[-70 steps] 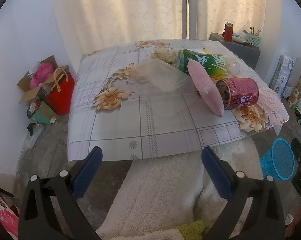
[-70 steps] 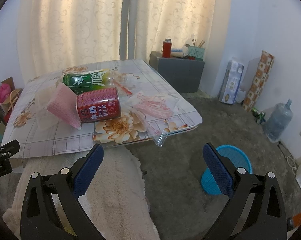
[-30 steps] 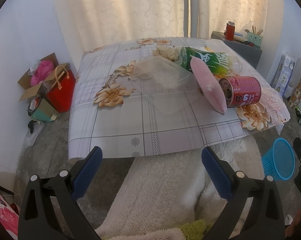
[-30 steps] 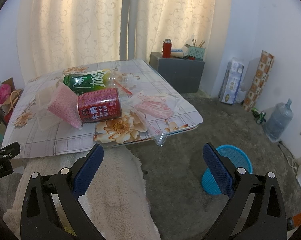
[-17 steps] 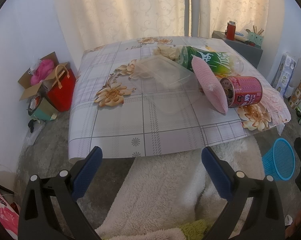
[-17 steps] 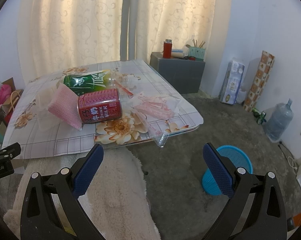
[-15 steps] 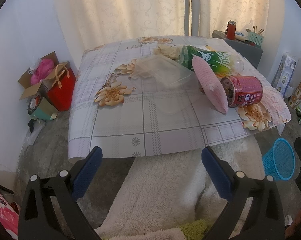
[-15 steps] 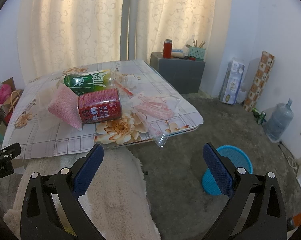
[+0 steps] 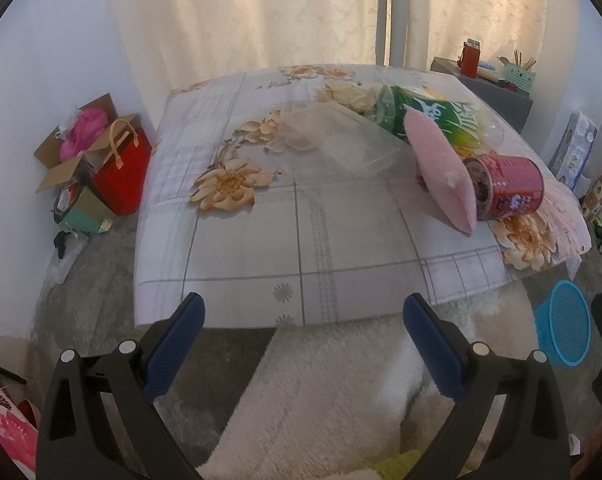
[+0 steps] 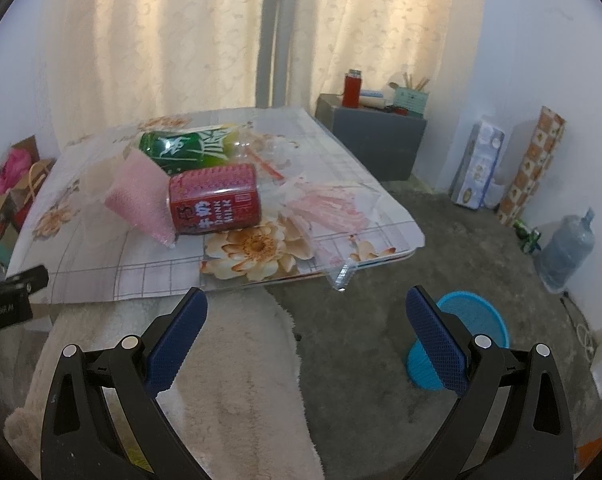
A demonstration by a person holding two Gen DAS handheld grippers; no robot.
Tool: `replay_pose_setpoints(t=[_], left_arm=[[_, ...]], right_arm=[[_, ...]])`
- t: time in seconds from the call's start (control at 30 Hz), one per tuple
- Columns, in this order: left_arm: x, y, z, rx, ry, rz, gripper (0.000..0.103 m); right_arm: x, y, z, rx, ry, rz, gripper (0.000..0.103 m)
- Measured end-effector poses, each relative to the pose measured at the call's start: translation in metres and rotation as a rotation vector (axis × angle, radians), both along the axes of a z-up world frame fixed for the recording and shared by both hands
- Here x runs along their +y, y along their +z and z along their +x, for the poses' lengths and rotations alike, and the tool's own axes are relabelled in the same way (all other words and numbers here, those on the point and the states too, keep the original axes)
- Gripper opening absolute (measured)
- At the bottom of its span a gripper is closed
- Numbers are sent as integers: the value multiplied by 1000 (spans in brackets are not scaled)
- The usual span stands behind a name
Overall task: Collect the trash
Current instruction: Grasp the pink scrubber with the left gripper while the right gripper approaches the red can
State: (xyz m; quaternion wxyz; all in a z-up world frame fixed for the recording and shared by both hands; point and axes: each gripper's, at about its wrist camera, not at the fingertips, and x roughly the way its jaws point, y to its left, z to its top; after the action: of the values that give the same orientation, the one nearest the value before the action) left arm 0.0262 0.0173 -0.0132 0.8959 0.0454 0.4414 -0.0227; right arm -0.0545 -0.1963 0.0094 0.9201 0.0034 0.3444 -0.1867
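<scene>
Trash lies on a low table with a floral cloth [image 9: 261,248]: a red milk can [image 9: 509,186] [image 10: 215,200] on its side, a pink foam sleeve [image 9: 441,168] [image 10: 139,196], a green bottle [image 9: 429,116] [image 10: 185,148], a clear plastic box [image 9: 341,140], and a clear wrapper [image 10: 329,208] at the right corner. A blue mesh bin [image 10: 459,338] [image 9: 567,322] stands on the floor right of the table. My left gripper [image 9: 301,340] and right gripper [image 10: 307,328] are open and empty, short of the table's near edge.
A white fluffy rug [image 9: 321,392] lies in front of the table on grey carpet. Bags and a cardboard box [image 9: 97,164] sit at the left wall. A grey cabinet [image 10: 375,140], boxes and a water jug [image 10: 569,252] stand at the right.
Both views have crept slightly closer to the table. The trash has not moved and both grippers have stayed open.
</scene>
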Motion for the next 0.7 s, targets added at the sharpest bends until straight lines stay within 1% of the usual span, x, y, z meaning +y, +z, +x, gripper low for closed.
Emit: replay_pose_setpoints(t=[0.1, 0.2, 0.23, 0.27, 0.4, 0.5, 0.6, 0.7], left_arm=[[8, 0, 11, 2, 0, -19, 97], [16, -1, 24, 6, 5, -37, 97], [20, -1, 29, 1, 4, -48, 97], [22, -1, 32, -1, 2, -55, 97], [34, -3, 48, -12, 8, -95, 97], [43, -5, 59, -22, -4, -144, 97], [48, -4, 62, -63, -64, -240, 97], [46, 5, 64, -100, -128, -356, 97]], right_arm=[[5, 1, 7, 12, 18, -18, 95], [13, 4, 13, 4, 47, -62, 95], [13, 4, 16, 3, 60, -63, 95], [15, 5, 18, 0, 72, -59, 95], [15, 4, 35, -1, 117, 13, 95], [15, 5, 46, -14, 154, 44, 95], [10, 7, 53, -45, 198, 94, 95], [3, 11, 60, -59, 197, 122, 95]])
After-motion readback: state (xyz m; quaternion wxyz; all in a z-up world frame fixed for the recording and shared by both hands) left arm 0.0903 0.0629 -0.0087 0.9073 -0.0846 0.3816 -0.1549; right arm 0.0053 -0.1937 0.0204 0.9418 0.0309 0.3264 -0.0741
